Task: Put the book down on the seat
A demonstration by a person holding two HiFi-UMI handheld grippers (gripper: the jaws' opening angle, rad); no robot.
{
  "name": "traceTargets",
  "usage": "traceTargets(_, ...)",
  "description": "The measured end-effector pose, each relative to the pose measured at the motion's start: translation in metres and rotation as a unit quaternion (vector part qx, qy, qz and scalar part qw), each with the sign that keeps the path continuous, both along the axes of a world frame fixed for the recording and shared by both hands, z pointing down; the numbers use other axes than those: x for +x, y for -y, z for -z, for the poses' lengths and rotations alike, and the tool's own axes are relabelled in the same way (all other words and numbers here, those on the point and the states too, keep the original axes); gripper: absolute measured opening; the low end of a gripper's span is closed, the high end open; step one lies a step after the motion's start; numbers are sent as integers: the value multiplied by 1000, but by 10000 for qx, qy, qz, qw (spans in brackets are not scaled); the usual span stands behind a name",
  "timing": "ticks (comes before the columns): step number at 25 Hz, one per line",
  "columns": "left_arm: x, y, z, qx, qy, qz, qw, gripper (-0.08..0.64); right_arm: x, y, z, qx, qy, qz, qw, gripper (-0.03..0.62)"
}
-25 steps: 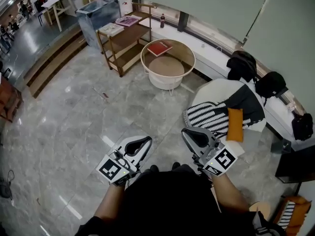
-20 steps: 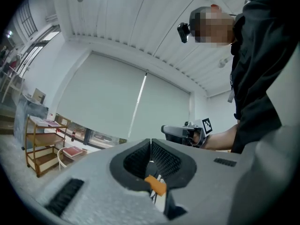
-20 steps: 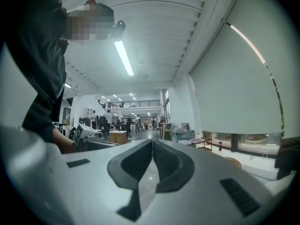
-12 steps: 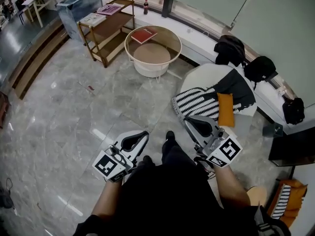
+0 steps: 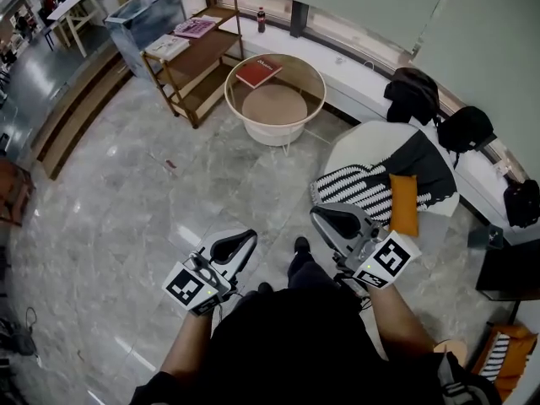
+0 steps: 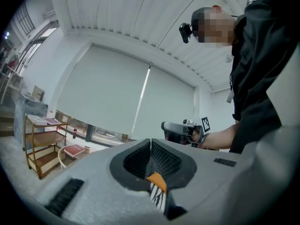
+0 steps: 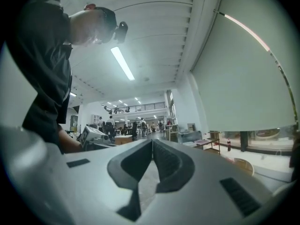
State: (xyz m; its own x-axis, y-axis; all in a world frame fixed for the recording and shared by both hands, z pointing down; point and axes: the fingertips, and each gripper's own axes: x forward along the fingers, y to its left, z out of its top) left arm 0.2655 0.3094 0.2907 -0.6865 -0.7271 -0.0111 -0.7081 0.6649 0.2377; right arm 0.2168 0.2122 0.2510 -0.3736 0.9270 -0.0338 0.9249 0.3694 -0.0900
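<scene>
A red book (image 5: 258, 72) lies on the upper rim shelf of a round wire-framed side table (image 5: 297, 130), far ahead of both grippers. The seat is a round white chair (image 5: 364, 149) at the right, draped with a striped throw (image 5: 354, 194) and an orange cushion (image 5: 403, 205). My left gripper (image 5: 250, 238) is shut and empty, low near the person's body. My right gripper (image 5: 317, 215) is also shut and empty, close to the chair's near edge. In the left gripper view the book (image 6: 74, 150) shows small at far left beyond the shut left gripper (image 6: 151, 142). The right gripper (image 7: 153, 144) is shut in its own view.
A wooden shelf unit (image 5: 190, 56) with magazines stands left of the side table, a glass case (image 5: 145, 20) behind it. A bottle (image 5: 261, 18) and black bags (image 5: 413, 96) sit on the window ledge. Steps (image 5: 76, 108) drop away at left. The floor is grey marble.
The head view has swung slightly while the person steps; a shoe now shows between the grippers. Both grippers stay shut, empty and close to the body.
</scene>
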Motion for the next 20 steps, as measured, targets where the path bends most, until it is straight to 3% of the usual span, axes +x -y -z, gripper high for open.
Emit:
traceTargets(10, -104, 14, 15, -239, -95, 331, 9991, 29, -102, 28, 7, -138, -2, 254, 9996, 29)
traceTargets(14, -144, 18, 24, -199, -129, 739, 9970, 29, -136, 45, 5, -196, -74, 427, 9989, 29)
traceTargets(20, -177, 29, 17, -405, -270, 1004, 9937, 29, -172, 61, -11, -321, -279, 691, 9967, 29)
